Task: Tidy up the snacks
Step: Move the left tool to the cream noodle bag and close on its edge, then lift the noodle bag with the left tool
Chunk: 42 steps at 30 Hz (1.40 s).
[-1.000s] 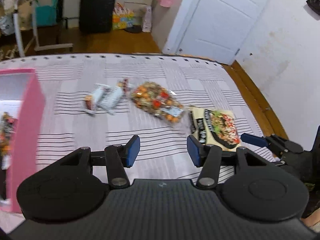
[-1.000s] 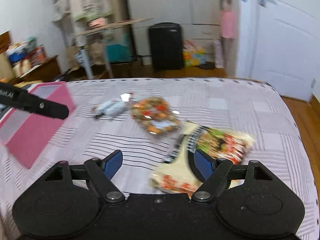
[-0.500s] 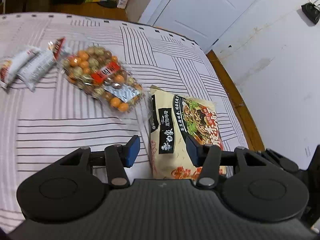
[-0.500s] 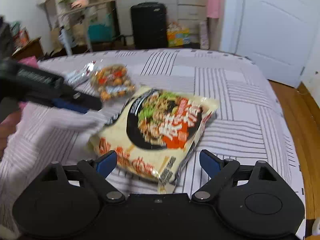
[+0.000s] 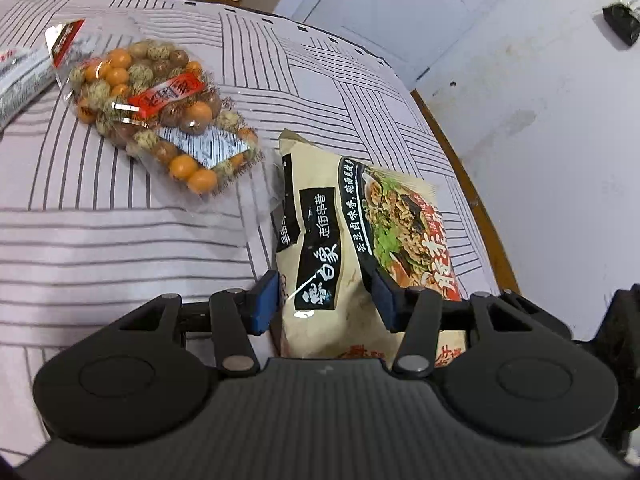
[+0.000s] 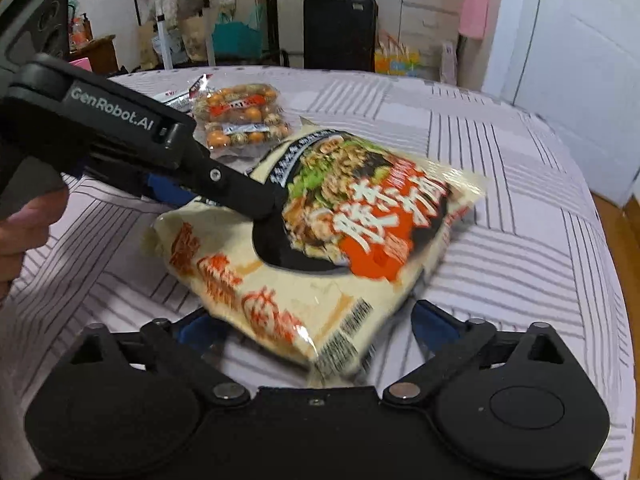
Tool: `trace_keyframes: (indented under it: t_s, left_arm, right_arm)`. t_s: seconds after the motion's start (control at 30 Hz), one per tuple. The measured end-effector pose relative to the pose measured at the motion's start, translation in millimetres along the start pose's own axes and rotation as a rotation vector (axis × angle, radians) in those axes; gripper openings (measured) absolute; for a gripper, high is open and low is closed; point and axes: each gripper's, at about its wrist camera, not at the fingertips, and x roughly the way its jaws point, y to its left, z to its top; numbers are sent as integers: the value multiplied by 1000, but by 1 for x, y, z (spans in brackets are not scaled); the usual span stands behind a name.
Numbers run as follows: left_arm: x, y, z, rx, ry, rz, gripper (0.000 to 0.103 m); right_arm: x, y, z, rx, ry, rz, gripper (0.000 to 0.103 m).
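Note:
A beige noodle packet (image 5: 340,248) with a black and red picture lies on the striped bed cover (image 5: 100,248). My left gripper (image 5: 324,300) is open, its blue pads on either side of the packet's left edge. In the right wrist view the packet (image 6: 320,248) sits between the pads of my open right gripper (image 6: 312,328), near end slightly raised. The left gripper's finger (image 6: 224,184) crosses over the packet there. A clear bag of orange and speckled balls (image 5: 152,108) lies beyond, also in the right wrist view (image 6: 240,116).
White wrapped bars (image 5: 20,76) lie at the far left. The bed's right edge and wooden floor (image 5: 460,168) run beside a white wall. A black suitcase (image 6: 340,32), shelves and a white door (image 6: 580,40) stand behind the bed.
Both grippers moved forward and down onto the noodle packet. The left gripper's pads now straddle its left edge, and the packet's near end lies between the right gripper's pads.

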Motion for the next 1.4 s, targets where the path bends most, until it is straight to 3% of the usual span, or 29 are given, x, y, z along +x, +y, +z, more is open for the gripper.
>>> trace_keyframes:
  t_s: [0.2,0.47,0.7,1.4]
  left_arm:
    - [3,11,-1,-65,12,-53,43]
    - [-10,4,-5,-22,5,-78,41]
    - [-41,-1,-9,9,10,-67,41]
    - [-184,-10,-44,-26,2,97,41]
  right_arm:
    - [6,10,2,41,-45,-44,103]
    - [-3,21,6,141,-73,-81,102]
    - [-23,46,5,116,-114,-85,101]
    - [-102,143,20,-16,-137,19,100]
